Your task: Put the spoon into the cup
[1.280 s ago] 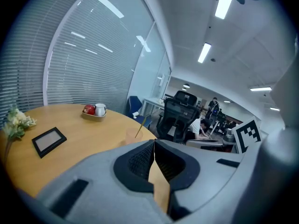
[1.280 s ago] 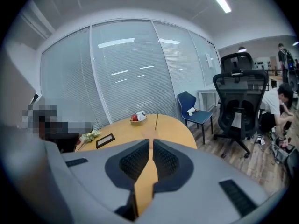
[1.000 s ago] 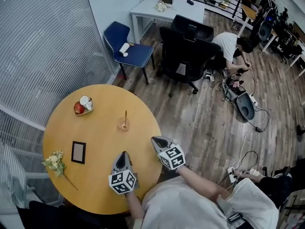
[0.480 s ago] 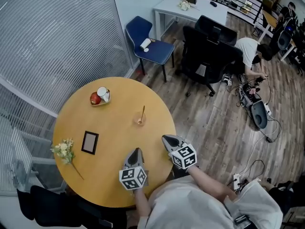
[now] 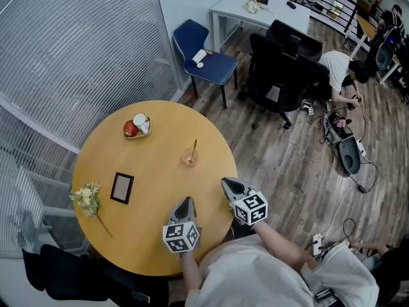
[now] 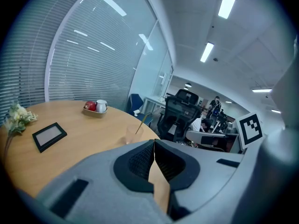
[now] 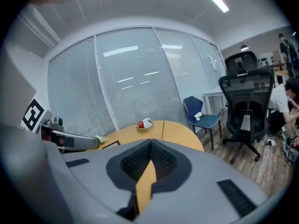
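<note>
Left gripper (image 5: 186,202) and right gripper (image 5: 226,183), jaws together and empty, flank the table (image 5: 144,226) near edge, well apart from the cup (image 5: 190,158) holding the spoon (image 5: 193,147).

The spoon (image 5: 193,147) stands in the cup (image 5: 190,159) (right half of the table (image 5: 150,238)); frame (image 5: 122,187) and flowers (image 5: 86,198) lie to its left.

Your table (image 5: 150,168) is a warm honey-yellow, and on it you have a clear cup (image 5: 190,158) with a golden-brown spoon (image 5: 193,148), a red apple (image 5: 130,129) beside a white mug (image 5: 141,123), a black-edged picture frame (image 5: 121,187) with a grey face, and pale yellow flowers (image 5: 86,197). Your left gripper (image 5: 186,200) and right gripper (image 5: 225,181) are grey, black and ribbed where the jaws meet — each carries a cube of black-and-white square markers. Beyond stand a blue chair (image 5: 214,62) and a brown plank floor (image 5: 287,165) — the blinds (image 5: 77,50) are finely striped grey-white.
</note>
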Demonstrator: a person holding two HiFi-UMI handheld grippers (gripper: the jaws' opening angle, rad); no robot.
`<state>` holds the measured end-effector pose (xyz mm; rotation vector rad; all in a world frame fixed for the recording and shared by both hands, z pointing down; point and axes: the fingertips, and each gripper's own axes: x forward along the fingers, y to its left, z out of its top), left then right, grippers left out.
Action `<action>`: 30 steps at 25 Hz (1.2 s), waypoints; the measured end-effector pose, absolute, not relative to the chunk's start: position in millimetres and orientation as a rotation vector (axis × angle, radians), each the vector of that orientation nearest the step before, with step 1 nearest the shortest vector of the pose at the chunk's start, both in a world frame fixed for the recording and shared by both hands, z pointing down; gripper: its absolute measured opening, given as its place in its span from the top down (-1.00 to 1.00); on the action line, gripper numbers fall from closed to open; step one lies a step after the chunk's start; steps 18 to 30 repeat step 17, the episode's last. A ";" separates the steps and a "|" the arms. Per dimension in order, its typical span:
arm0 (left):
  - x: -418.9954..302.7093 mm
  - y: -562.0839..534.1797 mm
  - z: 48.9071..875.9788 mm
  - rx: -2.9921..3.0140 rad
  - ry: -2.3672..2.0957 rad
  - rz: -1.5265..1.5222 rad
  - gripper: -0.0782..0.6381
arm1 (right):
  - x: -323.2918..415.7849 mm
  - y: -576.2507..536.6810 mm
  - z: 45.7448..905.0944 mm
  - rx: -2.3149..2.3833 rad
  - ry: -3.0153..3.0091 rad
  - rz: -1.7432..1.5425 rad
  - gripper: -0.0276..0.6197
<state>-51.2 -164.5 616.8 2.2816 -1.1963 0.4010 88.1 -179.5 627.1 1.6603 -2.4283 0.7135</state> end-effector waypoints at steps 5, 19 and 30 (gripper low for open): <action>-47.0 -162.6 615.6 2.297 -1.181 0.422 0.76 | 88.7 -178.3 627.7 1.686 -2.425 0.727 0.92; -42.9 -151.7 620.3 2.286 -1.160 0.430 0.76 | 89.1 -169.1 630.8 1.663 -2.424 0.748 0.92; -42.9 -151.7 620.3 2.286 -1.160 0.430 0.76 | 89.1 -169.1 630.8 1.663 -2.424 0.748 0.92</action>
